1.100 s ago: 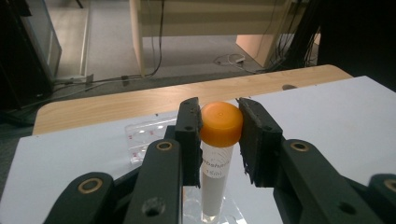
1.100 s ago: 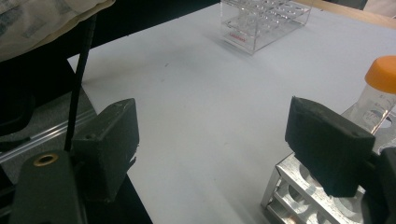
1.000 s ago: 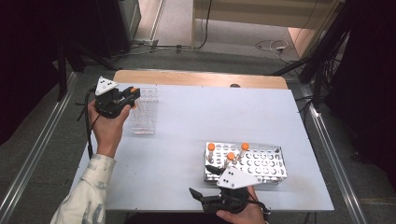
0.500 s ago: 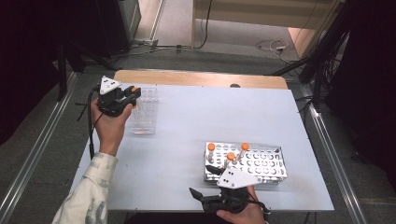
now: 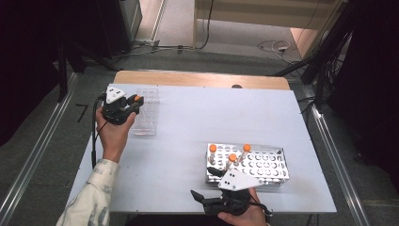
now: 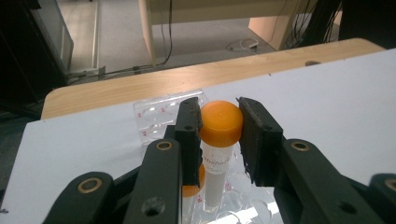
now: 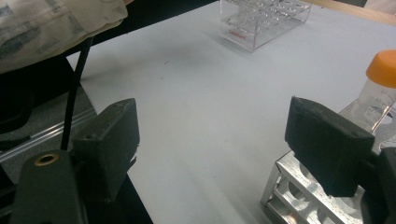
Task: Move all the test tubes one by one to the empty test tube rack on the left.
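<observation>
At the left of the high view, the left gripper (image 5: 134, 101) sits in the person's left hand (image 5: 113, 134) over the clear plastic rack (image 5: 147, 115), which lies on the white table (image 5: 188, 122) toward its upper left corner. In the left gripper view its two black jaws pinch the orange cap of a tube (image 6: 218, 140), one pad on each side of the cap, and the tube hangs upright with its lower end down among the clear rack's wells; whether it touches the rack's bottom cannot be told. Another bit of orange shows low beside the left jaw there. Right of centre in the high view, a metal rack (image 5: 261, 162) stands near the table's lower edge with three orange-capped tubes (image 5: 213, 150) upright along its left end. Just below it, at the bottom edge of the frame, the right gripper (image 5: 207, 183) rests in the right hand (image 5: 242, 216), its jaws spread wide and holding nothing, one jaw just beside the metal rack's corner.
</observation>
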A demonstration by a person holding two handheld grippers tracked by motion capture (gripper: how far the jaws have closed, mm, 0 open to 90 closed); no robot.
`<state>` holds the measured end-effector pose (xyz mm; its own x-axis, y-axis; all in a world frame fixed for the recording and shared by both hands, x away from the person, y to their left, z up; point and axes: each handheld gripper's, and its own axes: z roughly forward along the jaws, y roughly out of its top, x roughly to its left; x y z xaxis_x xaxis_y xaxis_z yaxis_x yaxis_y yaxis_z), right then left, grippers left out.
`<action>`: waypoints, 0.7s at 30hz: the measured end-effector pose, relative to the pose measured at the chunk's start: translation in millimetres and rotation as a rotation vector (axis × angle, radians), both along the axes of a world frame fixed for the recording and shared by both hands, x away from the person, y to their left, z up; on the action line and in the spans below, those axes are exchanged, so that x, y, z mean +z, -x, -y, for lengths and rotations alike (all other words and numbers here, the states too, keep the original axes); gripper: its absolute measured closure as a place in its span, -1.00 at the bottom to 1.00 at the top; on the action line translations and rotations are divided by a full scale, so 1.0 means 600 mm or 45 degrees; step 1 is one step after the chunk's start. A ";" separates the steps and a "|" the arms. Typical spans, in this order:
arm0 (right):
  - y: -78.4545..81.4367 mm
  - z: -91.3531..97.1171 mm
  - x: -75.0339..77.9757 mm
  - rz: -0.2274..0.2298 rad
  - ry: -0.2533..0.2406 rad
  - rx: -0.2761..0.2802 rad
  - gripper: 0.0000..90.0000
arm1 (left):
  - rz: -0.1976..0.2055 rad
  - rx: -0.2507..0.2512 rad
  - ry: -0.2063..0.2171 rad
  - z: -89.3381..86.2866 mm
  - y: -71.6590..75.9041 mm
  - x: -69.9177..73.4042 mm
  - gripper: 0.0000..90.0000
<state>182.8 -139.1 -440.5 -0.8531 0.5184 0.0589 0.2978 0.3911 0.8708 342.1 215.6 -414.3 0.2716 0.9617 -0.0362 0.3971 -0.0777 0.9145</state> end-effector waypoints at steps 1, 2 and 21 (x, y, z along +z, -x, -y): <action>0.000 0.000 0.000 -0.001 0.002 0.001 -0.63 | -0.003 -0.002 -0.007 0.001 0.000 -0.001 0.56; 0.000 -0.001 -0.001 -0.002 0.003 0.002 -0.63 | -0.003 -0.001 -0.016 0.002 0.000 -0.003 0.56; -0.001 -0.001 -0.004 -0.007 0.010 0.003 -0.63 | -0.011 -0.028 -0.019 0.011 0.007 -0.003 0.38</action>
